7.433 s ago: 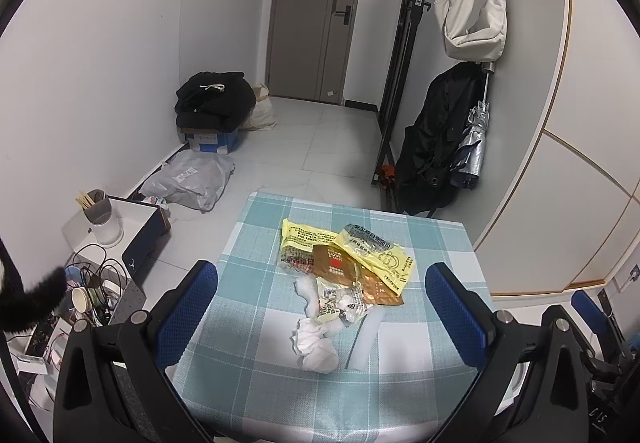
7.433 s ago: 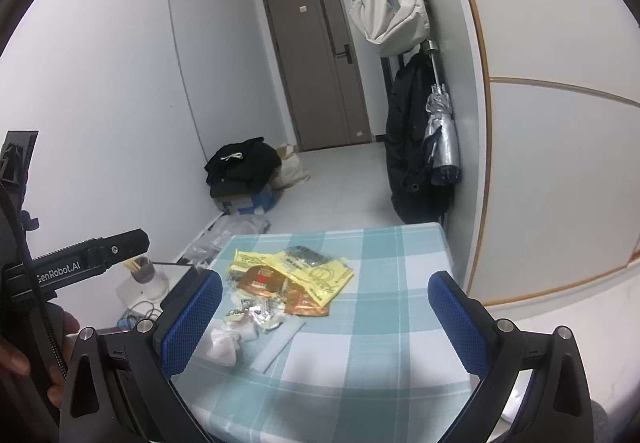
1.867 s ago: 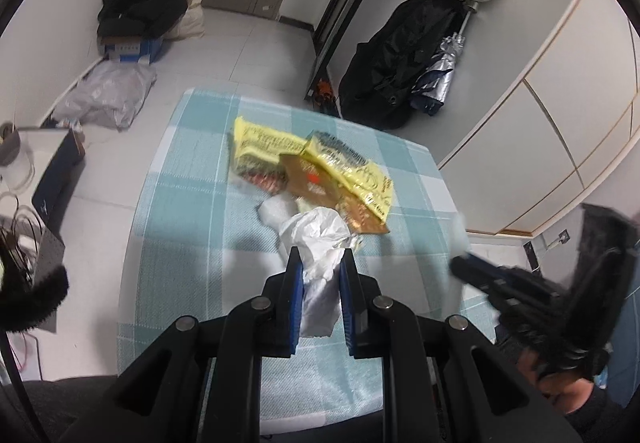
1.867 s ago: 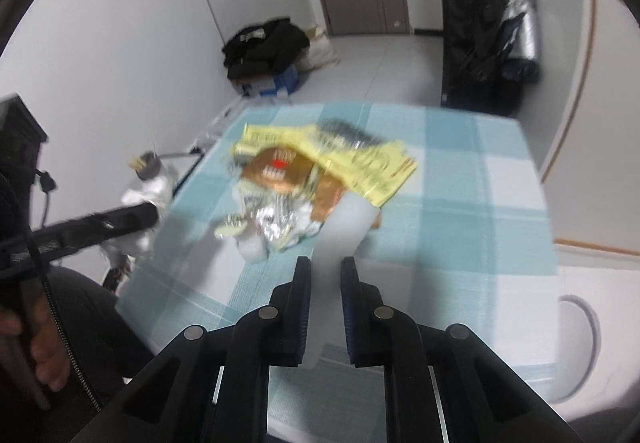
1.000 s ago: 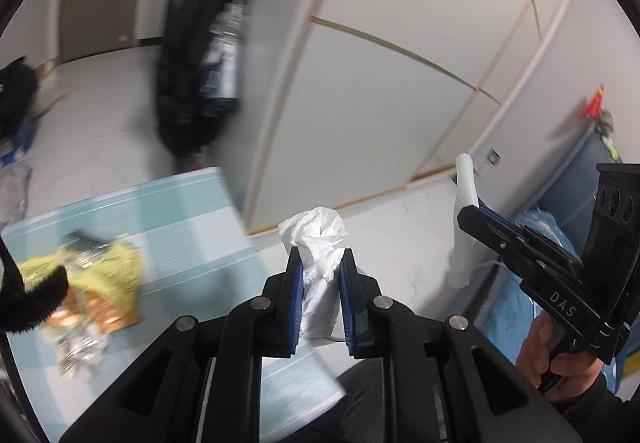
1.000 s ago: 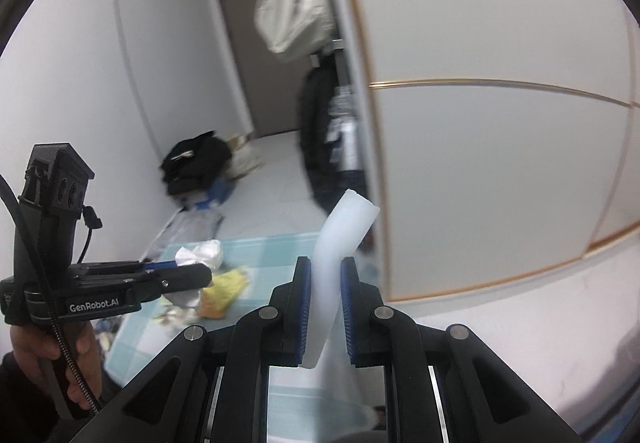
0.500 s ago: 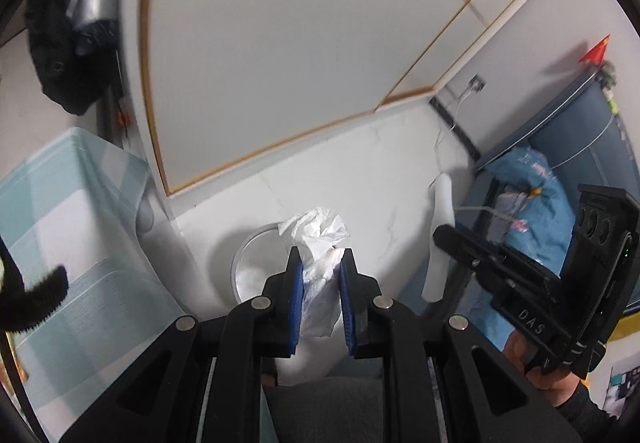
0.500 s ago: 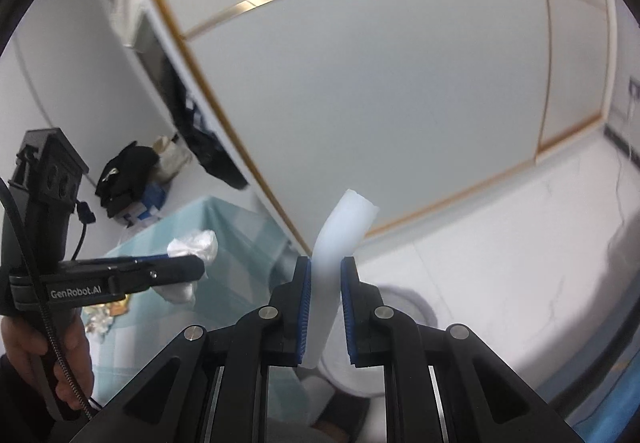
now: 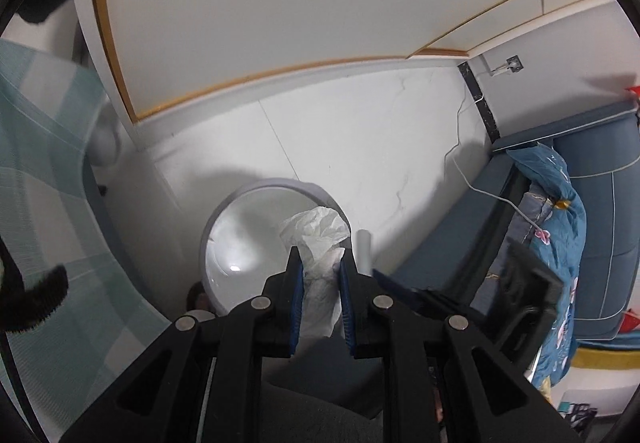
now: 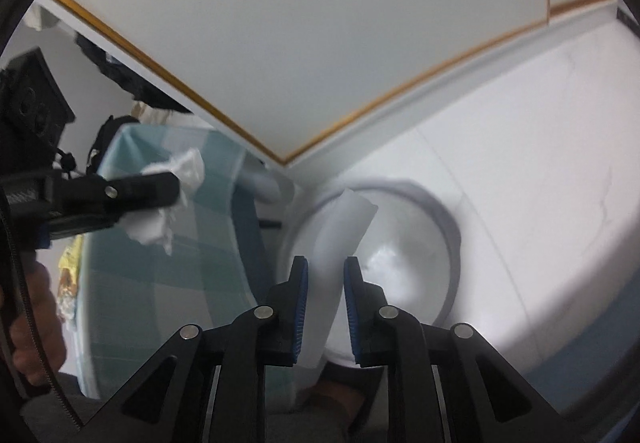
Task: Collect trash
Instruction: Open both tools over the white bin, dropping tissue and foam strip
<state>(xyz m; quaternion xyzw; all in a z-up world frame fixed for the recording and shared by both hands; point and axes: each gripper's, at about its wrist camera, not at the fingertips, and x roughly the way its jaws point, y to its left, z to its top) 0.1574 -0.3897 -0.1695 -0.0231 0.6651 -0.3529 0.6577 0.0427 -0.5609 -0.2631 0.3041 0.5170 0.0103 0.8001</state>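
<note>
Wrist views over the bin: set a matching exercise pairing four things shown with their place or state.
Things:
1. crumpled tissue
2. white foam strip
3. white bin
4. checked tablecloth

Places or states:
A. on the floor below both grippers
B. on the table beside the bin
C. clamped in the left gripper
D. between the opening fingers of the right gripper

Pairs: 1-C, 2-D, 3-A, 4-B

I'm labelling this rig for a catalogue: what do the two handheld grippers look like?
Both the left gripper and the right gripper are matte black plastic linkages with round silver pivot pins and jaws lined with ribbed blue pads. In the right wrist view, the left gripper's boxy black handle carries a thin black cable, and a bare hand holds it; no sleeve shows.
</note>
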